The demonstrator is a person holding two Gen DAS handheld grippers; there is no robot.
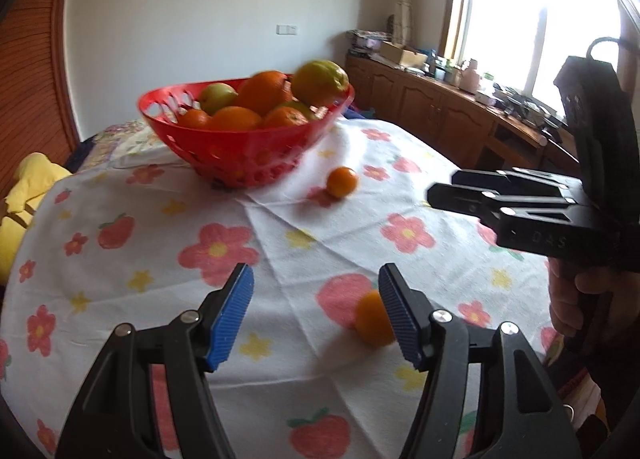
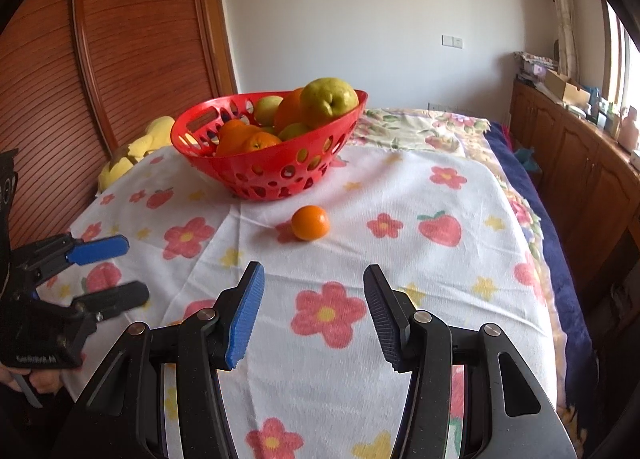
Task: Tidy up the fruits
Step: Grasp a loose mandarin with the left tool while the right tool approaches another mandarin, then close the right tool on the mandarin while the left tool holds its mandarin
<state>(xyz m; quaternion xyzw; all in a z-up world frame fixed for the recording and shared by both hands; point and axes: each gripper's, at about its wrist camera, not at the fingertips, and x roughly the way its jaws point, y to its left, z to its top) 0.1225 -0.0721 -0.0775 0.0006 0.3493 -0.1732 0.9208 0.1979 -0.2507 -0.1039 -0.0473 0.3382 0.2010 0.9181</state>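
"DAS" on the right tongs; blurred, unreadable lettering on the left tongs.

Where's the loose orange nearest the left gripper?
Left wrist view: the small orange lies on the floral cloth, against the left gripper's right finger.

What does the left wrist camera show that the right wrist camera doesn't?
Only the left wrist view shows a second small orange beside the left gripper, plus the bright window. Only the right wrist view shows the open right gripper's blue pads and the bedding's dark blue edge. Both show the red basket of fruit, the loose orange near it, and the flowered cloth.
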